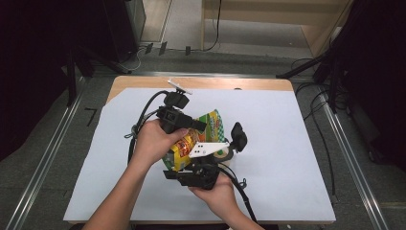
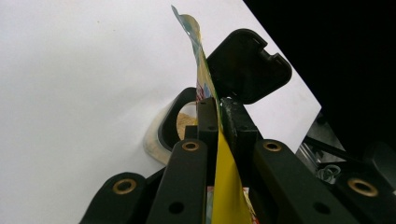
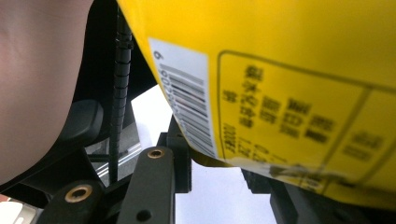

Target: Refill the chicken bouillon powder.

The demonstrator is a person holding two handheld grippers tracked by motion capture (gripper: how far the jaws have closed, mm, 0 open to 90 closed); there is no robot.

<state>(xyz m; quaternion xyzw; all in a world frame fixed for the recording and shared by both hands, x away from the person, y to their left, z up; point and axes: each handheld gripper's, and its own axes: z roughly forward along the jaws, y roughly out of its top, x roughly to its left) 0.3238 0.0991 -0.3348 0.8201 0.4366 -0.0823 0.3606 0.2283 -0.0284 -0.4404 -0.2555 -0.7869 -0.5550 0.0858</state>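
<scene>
While I watch from the high view, my left hand-held gripper (image 1: 194, 125) is pressed together on the upper edge of the yellow snack bag (image 1: 184, 148), its pads pinching the thin film in the left gripper view. My right hand-held gripper (image 1: 191, 173) clamps the bag's lower end from six o'clock, jaws partly closed around the barcode side. The bag hangs just above the tabletop (image 1: 287, 143), near centre. At three o'clock, touching the bag, sits an open container (image 1: 229, 148) with its black lid (image 1: 238, 136) raised.
</scene>
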